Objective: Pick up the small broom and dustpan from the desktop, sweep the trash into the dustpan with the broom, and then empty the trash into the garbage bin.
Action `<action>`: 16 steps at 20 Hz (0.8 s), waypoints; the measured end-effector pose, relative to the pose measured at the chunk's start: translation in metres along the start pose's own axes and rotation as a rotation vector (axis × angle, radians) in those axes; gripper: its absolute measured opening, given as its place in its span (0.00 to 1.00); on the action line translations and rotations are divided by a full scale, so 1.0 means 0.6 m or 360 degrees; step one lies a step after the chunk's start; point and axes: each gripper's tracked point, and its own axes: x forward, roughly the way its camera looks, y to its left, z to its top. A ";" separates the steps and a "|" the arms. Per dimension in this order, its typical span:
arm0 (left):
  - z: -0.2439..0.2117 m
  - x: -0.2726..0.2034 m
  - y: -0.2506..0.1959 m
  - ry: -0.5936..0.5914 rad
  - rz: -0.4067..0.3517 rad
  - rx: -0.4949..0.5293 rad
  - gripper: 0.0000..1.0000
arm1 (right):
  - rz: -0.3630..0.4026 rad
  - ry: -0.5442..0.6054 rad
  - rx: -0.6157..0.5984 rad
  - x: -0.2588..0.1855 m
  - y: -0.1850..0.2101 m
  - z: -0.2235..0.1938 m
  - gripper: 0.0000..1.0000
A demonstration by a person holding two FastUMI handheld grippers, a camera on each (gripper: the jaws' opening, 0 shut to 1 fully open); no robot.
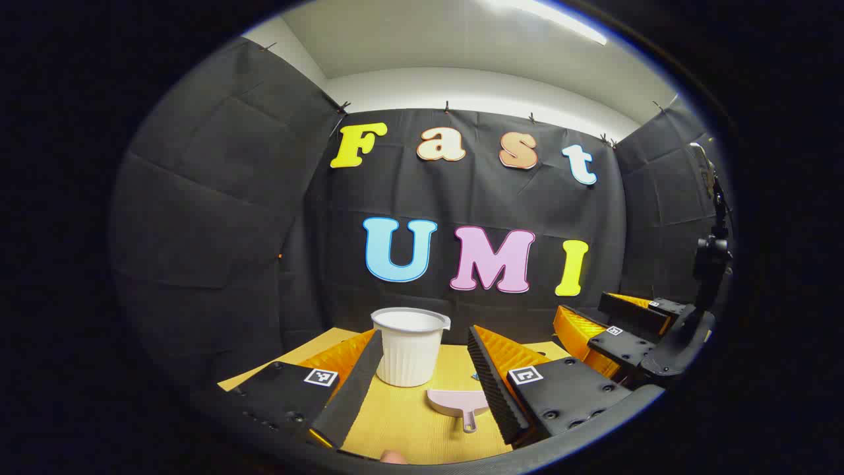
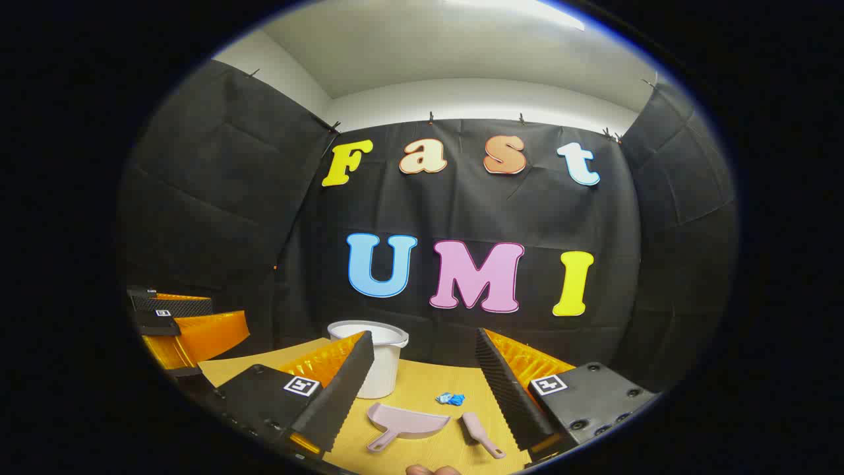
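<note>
On the yellow desktop [image 2: 422, 396] the white garbage bin [image 1: 409, 349] stands at the back; nearer lie the pink dustpan [image 2: 405, 422], the small broom [image 2: 480, 432] and blue trash [image 2: 450, 398] (all apart). Left gripper [image 1: 422, 389] and right gripper [image 2: 425, 402] gape wide, holding nothing

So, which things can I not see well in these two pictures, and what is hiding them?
- Garbage bin, right gripper view: its left side sits behind that gripper's own finger; its inside is out of sight from this angle.
- Dustpan, left gripper view: its right part is covered by a finger.
- Trash, right gripper view: too small to identify.
- Broom: its bristles are not distinguishable.
</note>
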 end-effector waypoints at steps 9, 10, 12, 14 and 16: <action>0.004 -0.003 0.013 -0.0008 0.0037 0.0008 0.77 | 0.0049 0.0002 0.0015 0.011 0.021 0.000 1.00; 0.004 -0.001 0.013 -0.0005 0.0038 0.0007 0.76 | 0.0051 0.0002 0.0011 0.013 0.020 -0.001 1.00; 0.002 0.001 0.012 0.0000 0.0035 0.0007 0.77 | 0.0052 0.0003 0.0003 0.015 0.021 -0.003 1.00; 0.001 0.003 0.011 0.0004 0.0032 0.0006 0.77 | 0.0056 -0.0001 -0.0003 0.018 0.021 -0.003 0.96; -0.011 0.012 0.013 0.0044 0.0034 -0.0010 0.76 | 0.0051 -0.0004 -0.0008 0.020 0.018 -0.004 0.96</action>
